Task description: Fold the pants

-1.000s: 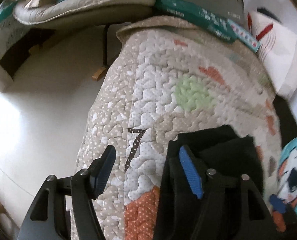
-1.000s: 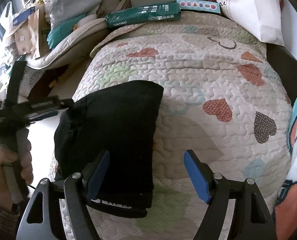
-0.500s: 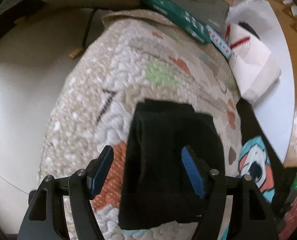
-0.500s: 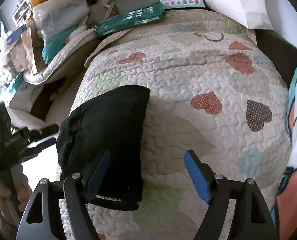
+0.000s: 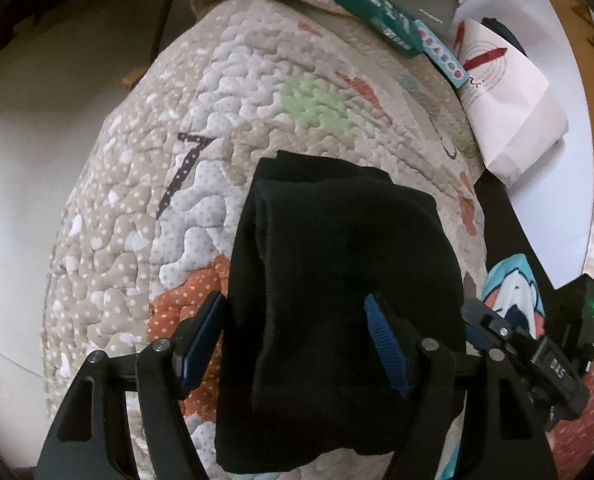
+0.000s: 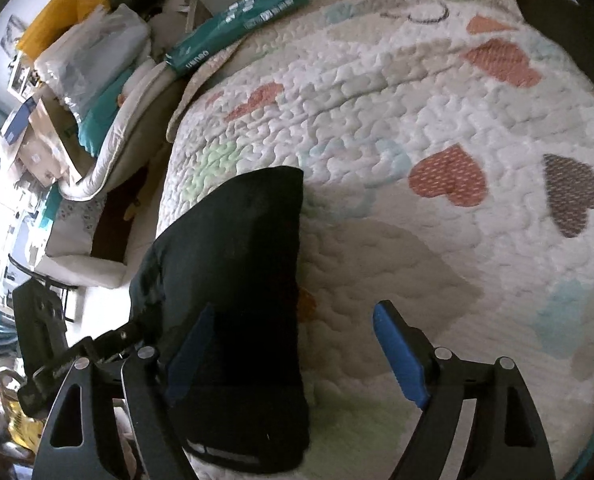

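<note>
Quilt (image 5: 305, 80) printed with hearts covers the bed, black pants (image 5: 337, 280) lie folded in a thick stack near its floor-side edge, and above them the left gripper (image 5: 297, 344) and the right gripper (image 6: 293, 352) each hang with jaws spread wide, gripping nothing

Folded black pants (image 6: 241, 280) lie on the heart-patterned quilt (image 6: 437, 120), right tool (image 6: 293, 354) spread wide above.
</note>
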Action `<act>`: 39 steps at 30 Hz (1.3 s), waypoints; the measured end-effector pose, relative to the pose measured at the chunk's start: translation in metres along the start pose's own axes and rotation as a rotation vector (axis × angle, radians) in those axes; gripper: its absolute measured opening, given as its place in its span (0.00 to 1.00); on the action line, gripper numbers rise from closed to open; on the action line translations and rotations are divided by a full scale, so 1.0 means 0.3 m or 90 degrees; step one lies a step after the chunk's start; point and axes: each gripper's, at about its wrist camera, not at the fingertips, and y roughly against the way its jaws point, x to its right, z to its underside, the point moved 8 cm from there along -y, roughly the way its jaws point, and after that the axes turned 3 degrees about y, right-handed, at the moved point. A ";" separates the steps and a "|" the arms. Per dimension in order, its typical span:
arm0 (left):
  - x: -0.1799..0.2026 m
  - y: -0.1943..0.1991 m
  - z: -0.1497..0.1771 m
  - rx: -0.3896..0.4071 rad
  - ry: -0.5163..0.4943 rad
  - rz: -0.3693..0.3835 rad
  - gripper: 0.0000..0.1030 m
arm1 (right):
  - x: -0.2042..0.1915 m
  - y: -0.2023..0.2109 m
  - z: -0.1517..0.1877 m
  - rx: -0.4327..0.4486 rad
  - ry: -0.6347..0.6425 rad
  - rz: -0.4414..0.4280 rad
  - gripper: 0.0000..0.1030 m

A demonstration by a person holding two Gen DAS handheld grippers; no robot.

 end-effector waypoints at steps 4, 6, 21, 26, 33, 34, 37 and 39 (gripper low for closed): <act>0.012 -0.014 0.003 -0.002 -0.015 -0.017 0.71 | -0.023 -0.051 -0.015 -0.013 -0.004 -0.022 0.86; 0.023 -0.021 0.005 0.002 -0.031 -0.035 0.72 | -0.027 -0.071 -0.021 -0.019 -0.001 -0.022 0.87; 0.070 0.002 0.010 0.035 -0.106 -0.081 0.39 | -0.041 -0.195 -0.025 -0.087 -0.027 -0.094 0.85; 0.077 0.004 0.013 0.039 -0.111 -0.086 0.38 | -0.078 -0.189 -0.033 -0.099 -0.007 -0.112 0.59; 0.108 0.025 0.016 0.059 -0.142 -0.103 0.38 | -0.129 -0.158 -0.046 -0.084 0.041 -0.091 0.45; 0.113 0.030 0.016 0.063 -0.147 -0.106 0.38 | -0.136 -0.153 -0.050 -0.081 0.048 -0.089 0.44; 0.128 0.044 0.010 0.071 -0.151 -0.106 0.37 | -0.163 -0.136 -0.067 -0.069 0.069 -0.086 0.41; 0.141 0.055 -0.002 0.077 -0.149 -0.106 0.36 | -0.178 -0.118 -0.088 -0.056 0.083 -0.086 0.41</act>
